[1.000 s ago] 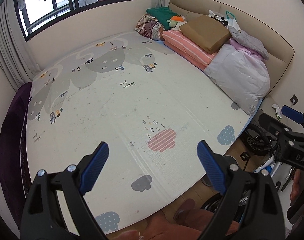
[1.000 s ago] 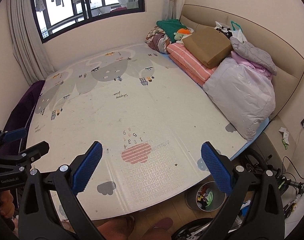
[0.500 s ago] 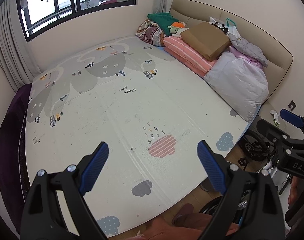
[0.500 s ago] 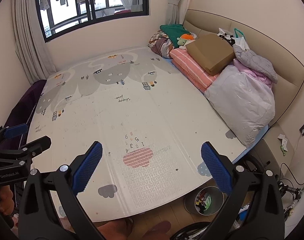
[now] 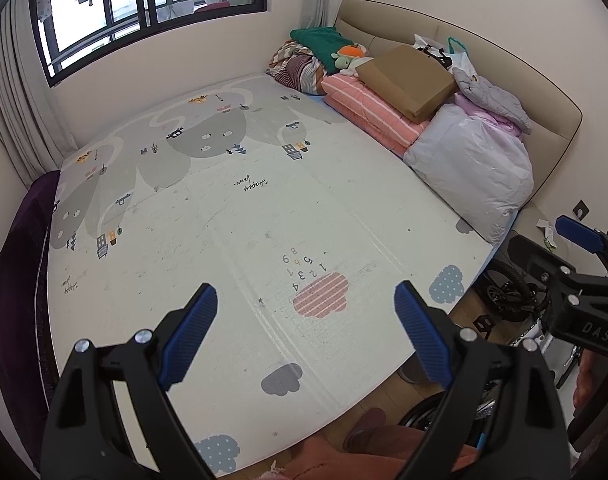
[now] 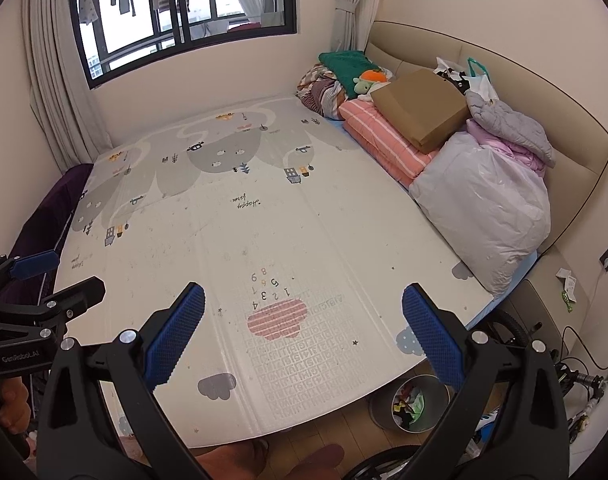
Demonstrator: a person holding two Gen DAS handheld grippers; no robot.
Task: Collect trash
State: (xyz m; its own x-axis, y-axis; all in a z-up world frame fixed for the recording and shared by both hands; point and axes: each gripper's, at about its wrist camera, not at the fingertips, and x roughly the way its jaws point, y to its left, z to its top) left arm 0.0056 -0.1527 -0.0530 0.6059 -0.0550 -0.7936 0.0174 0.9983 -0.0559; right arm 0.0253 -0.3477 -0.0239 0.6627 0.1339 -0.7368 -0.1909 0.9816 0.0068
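Since the earlier frames, both views have tilted upward. Left gripper and right gripper remain spread, empty. The trash bin, lower right, is partly hidden by the bed.

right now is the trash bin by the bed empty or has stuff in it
Has stuff in it: the trash bin stands upright on the floor, colourful scraps visible inside.

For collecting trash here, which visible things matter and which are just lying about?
Belongs to the job:
- round grey waste bin, litter inside
- left gripper, open
- right gripper, open

Lying about:
- flat brown cardboard box
- pink striped folded quilt
- patterned play mat
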